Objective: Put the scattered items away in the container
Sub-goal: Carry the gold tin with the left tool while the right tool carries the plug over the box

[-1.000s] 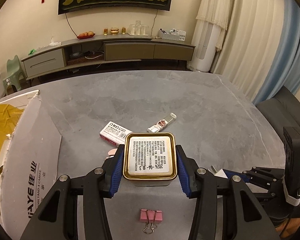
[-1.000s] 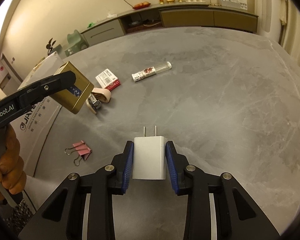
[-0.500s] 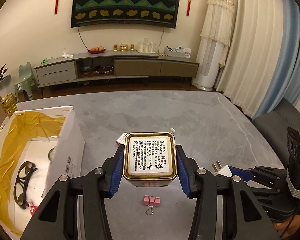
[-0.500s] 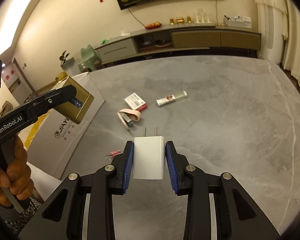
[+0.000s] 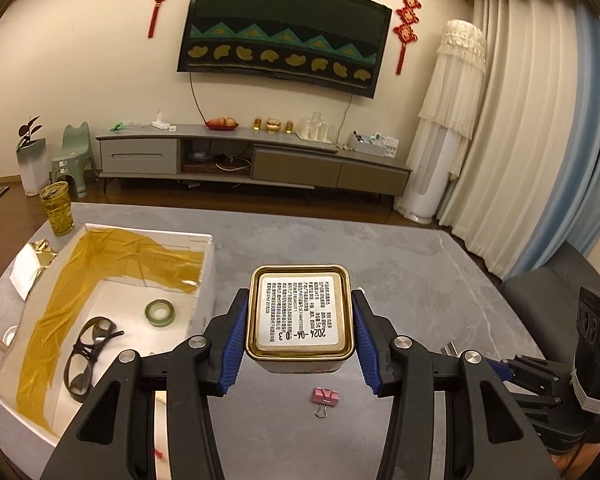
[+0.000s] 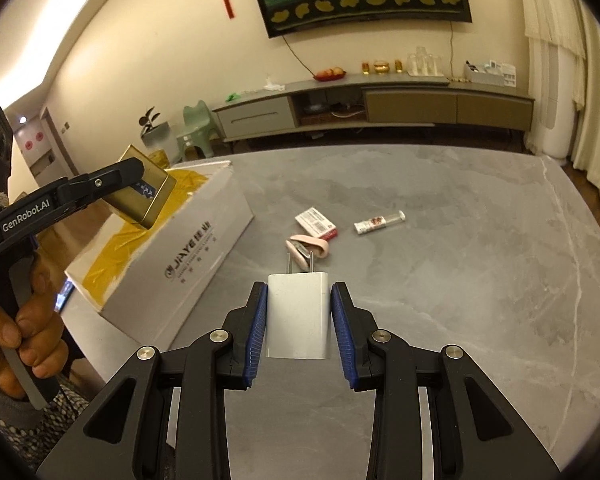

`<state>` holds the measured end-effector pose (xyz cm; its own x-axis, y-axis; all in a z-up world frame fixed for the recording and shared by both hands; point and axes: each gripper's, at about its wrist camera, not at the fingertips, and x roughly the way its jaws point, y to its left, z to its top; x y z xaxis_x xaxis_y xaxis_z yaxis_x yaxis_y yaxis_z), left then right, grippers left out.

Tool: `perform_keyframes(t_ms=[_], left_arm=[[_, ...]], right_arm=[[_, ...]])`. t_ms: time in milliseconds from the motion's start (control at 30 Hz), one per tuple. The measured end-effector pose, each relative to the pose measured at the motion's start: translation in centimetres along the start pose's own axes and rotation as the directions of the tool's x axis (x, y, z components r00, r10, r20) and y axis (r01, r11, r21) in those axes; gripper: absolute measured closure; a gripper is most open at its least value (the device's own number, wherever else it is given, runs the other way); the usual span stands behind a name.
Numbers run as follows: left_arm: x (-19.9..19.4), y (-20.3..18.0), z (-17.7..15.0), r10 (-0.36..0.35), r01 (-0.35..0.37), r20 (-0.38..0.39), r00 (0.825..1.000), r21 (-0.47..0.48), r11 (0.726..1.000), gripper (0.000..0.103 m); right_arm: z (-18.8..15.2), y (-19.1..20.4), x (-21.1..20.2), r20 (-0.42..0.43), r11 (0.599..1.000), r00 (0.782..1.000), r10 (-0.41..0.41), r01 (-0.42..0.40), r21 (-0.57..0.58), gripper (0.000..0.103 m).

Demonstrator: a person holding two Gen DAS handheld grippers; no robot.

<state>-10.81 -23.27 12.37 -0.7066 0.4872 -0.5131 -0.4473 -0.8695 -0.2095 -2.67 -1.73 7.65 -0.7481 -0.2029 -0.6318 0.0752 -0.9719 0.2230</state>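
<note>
The grey marbled surface (image 6: 440, 240) fills the middle of the right wrist view, and the white cardboard box (image 6: 188, 256), the container, lies along its left side with yellow film lining the inside. In the left wrist view the box (image 5: 204, 276) sits at lower left, already holding dark-framed glasses (image 5: 88, 352) and a roll of green tape (image 5: 159, 312). The left tool (image 5: 300, 320) has its blue pads closed against the two sides of a gold tin (image 5: 300, 314), label facing the camera, raised over the surface just right of the box wall. From the right wrist view that tin (image 6: 148, 196) hangs at the box's near edge, so letting go too soon could drop it on the rim and tip it outside. The right tool (image 6: 299, 320) is clamped on a white plug charger (image 6: 299, 316), prongs pointing away, well short of the box; both tools heading for one opening could collide. Scattered at frame centre are a red-and-white carton (image 6: 315, 222), a pink stapler (image 6: 306, 246) and a slim tube (image 6: 378, 222). A pink binder clip (image 5: 325, 398) lies under the tin, small enough to be missed.
</note>
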Motion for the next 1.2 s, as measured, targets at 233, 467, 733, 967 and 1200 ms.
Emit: perform_keyframes(t_ms=[233,467,733,967,1200], left_arm=[[-2.4,2.4,0.1,0.001,0.000,0.024,1.000,-0.035,0.999,0.054],[-4.9,5.8,0.7,0.024,-0.018,0.072,0.997,-0.086,0.996,0.054],[-8.0,11.8,1.4,0.066,-0.041,0.127,0.990,-0.192,0.981,0.054],[-7.4,15.0,0.1,0.079,-0.054,0.095,0.992,-0.238,0.970,0.054],[-6.0,16.2,-0.3,0.078,-0.061,0.057,0.995,-0.254,0.965,0.054]], right_arm=[[-1.0,3.7,0.5,-0.022,0.999,0.999,0.029,-0.030,-0.041,0.069],[-1.6,6.5,0.9,-0.030,0.997,0.998,0.056,-0.058,-0.059,0.069],[-1.1,9.4,1.3,-0.028,0.992,0.994,0.102,-0.104,-0.070,0.069],[0.0,11.5,1.7,-0.023,0.985,0.987,0.159,-0.160,-0.064,0.069],[1.4,14.3,2.8,-0.033,0.975,0.982,0.186,-0.189,-0.116,0.069]])
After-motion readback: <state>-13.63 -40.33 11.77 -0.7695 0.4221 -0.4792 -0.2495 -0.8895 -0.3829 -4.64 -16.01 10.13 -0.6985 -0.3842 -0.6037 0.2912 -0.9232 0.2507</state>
